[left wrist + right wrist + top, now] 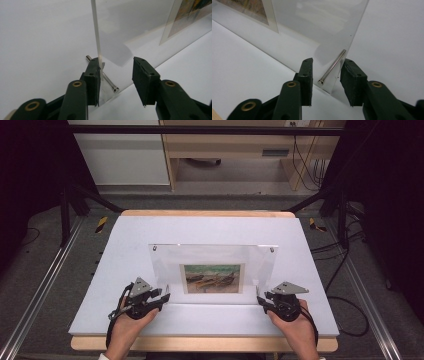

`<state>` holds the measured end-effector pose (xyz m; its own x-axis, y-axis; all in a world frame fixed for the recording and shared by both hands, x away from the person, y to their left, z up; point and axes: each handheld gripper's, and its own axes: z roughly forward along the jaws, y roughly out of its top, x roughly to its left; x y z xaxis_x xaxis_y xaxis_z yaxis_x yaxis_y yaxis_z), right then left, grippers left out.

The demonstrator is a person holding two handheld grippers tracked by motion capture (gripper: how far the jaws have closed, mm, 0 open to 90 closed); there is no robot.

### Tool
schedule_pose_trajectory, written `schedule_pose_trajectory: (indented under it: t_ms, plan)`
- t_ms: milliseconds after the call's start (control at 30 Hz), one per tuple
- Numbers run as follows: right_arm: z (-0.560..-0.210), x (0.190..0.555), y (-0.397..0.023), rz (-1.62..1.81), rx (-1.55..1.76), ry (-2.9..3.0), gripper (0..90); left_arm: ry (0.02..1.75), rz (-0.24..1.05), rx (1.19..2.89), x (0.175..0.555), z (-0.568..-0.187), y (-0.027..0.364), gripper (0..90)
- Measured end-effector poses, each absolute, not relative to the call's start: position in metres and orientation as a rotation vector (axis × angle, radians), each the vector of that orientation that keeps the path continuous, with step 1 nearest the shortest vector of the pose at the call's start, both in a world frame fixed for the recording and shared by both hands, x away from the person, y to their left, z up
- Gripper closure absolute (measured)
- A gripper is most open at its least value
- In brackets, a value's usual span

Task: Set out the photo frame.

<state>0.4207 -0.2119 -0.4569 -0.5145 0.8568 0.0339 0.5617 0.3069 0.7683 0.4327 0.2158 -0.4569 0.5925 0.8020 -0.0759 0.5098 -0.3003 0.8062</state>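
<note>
A clear acrylic picture frame [215, 257] stands upright on the white tabletop [125, 245], holding a small painting of boats [212, 278]. My left gripper [164, 295] is at its lower left corner and my right gripper [260, 299] at its lower right corner. In the left gripper view the panel's edge [97, 37] and a metal pin [108, 81] lie between the jaws of the left gripper [117, 61]; one pad touches the panel, the other stands apart. In the right gripper view the panel's corner [324, 20] and its pin [332, 67] sit between the parted jaws of the right gripper [327, 62].
The white board rests on a wooden table whose front edge [200, 344] shows near the person's forearms. Metal rails [40, 290] run along both sides, with cables [345, 265] on the floor at the right. A wooden desk [235, 150] stands beyond the table.
</note>
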Motion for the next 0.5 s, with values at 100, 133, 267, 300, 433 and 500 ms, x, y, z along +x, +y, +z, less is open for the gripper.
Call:
schedule_pose_trajectory:
  t_ms: [100,133,267,300,433,500]
  plan:
    - [-0.457,0.421,-0.21,1.069,1.255,2.185,48.6,1.022,0.436,1.968,0.433,-0.457,0.212,48.5]
    - [-0.457,0.422,-0.21,1.07,1.247,2.177,42.8,1.011,0.439,1.963,0.433,-0.457,0.211,44.9]
    - [-0.454,0.423,-0.209,1.104,1.236,2.129,23.2,0.996,0.439,1.942,0.433,-0.457,0.207,27.3]
    - [-0.453,0.423,-0.209,1.111,1.218,2.115,19.7,0.99,0.44,1.94,0.433,-0.456,0.207,23.5]
    - [-0.449,0.421,-0.209,1.134,1.177,2.076,13.9,0.981,0.457,1.915,0.432,-0.452,0.208,16.3]
    - [-0.447,0.419,-0.209,1.133,1.146,2.056,11.7,0.981,0.45,1.908,0.431,-0.451,0.21,12.6]
